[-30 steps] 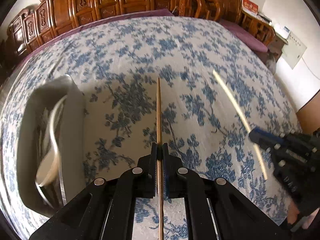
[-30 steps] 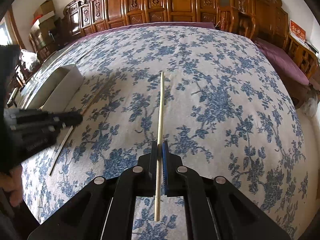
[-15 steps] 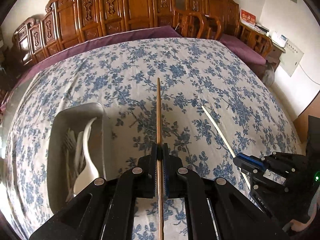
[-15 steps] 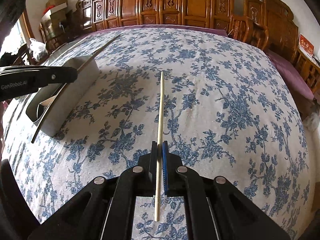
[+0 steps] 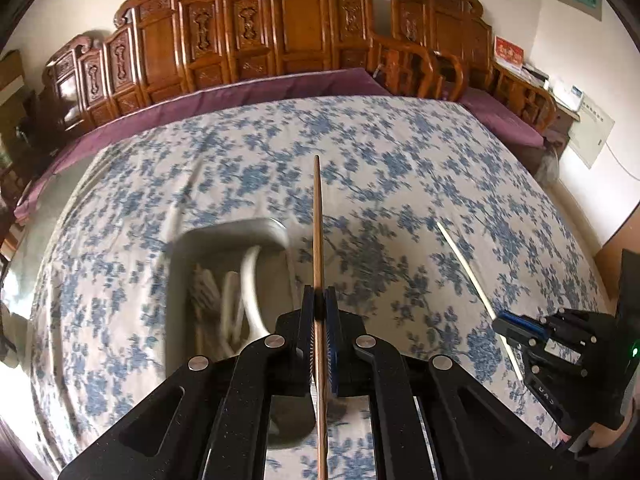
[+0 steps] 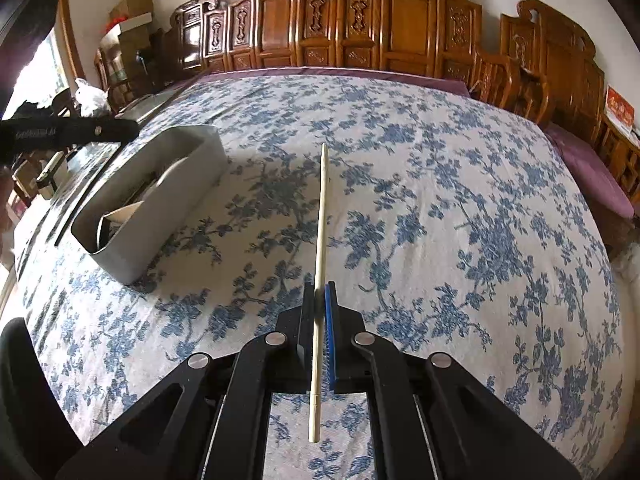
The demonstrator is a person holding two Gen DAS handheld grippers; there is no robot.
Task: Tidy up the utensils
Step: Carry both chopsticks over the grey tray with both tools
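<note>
My left gripper (image 5: 319,298) is shut on a brown chopstick (image 5: 317,220) that points forward over the right edge of a grey utensil bin (image 5: 182,248). The bin holds white spoons (image 5: 250,280) and other utensils. My right gripper (image 6: 319,294) is shut on a pale chopstick (image 6: 322,216) held above the floral cloth, to the right of the bin (image 6: 168,196). In the left wrist view the right gripper (image 5: 504,324) shows at the right with its pale chopstick (image 5: 464,264). The left gripper's arm (image 6: 72,132) shows at the far left of the right wrist view.
A blue floral cloth (image 6: 460,220) covers the large table. Carved wooden chairs (image 5: 288,36) line the far side, with purple cloth (image 5: 240,92) along the far edge. Boxes and clutter (image 6: 128,20) stand at the back left.
My left gripper has moved left with the brown chopstick, so the bin now lies just below and left of it. My right gripper has drawn a little nearer the bin.
</note>
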